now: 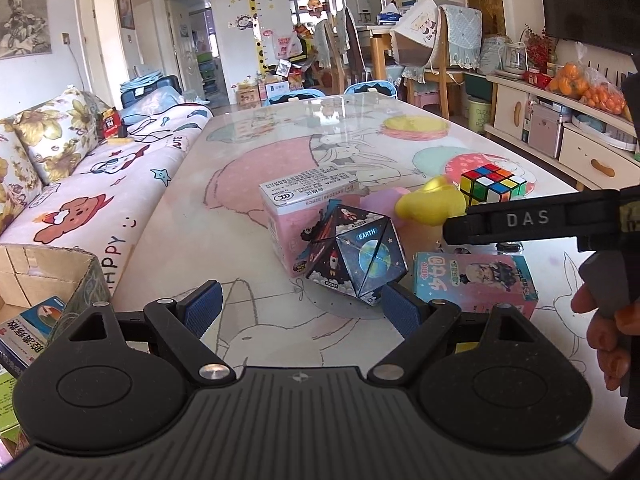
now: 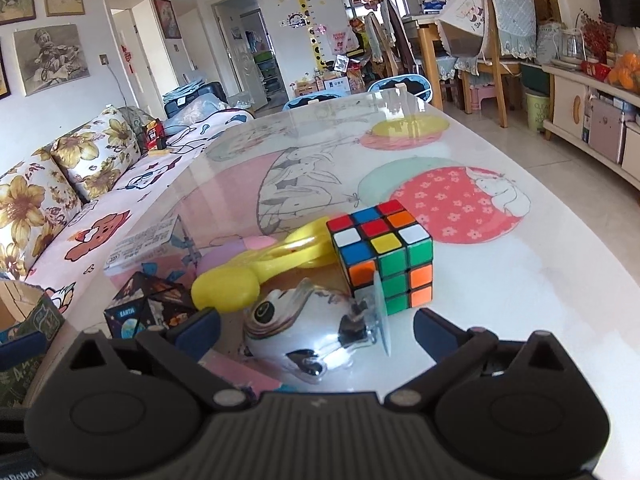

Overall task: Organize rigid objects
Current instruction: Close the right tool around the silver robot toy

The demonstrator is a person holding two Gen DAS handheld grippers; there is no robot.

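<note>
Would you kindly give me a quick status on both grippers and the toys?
Left gripper open, empty, before the space cube. Right gripper open around the cat figure, no grip. Rubik's cube and yellow toy crowd behind it.

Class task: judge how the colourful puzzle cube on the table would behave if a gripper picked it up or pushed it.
The puzzle cube looks rigid with flat faces, so it likely slides rather than rolls. Its glossy stickers and the shiny table suggest easy slipping. Gripped off-centre, a layer might twist.
</note>
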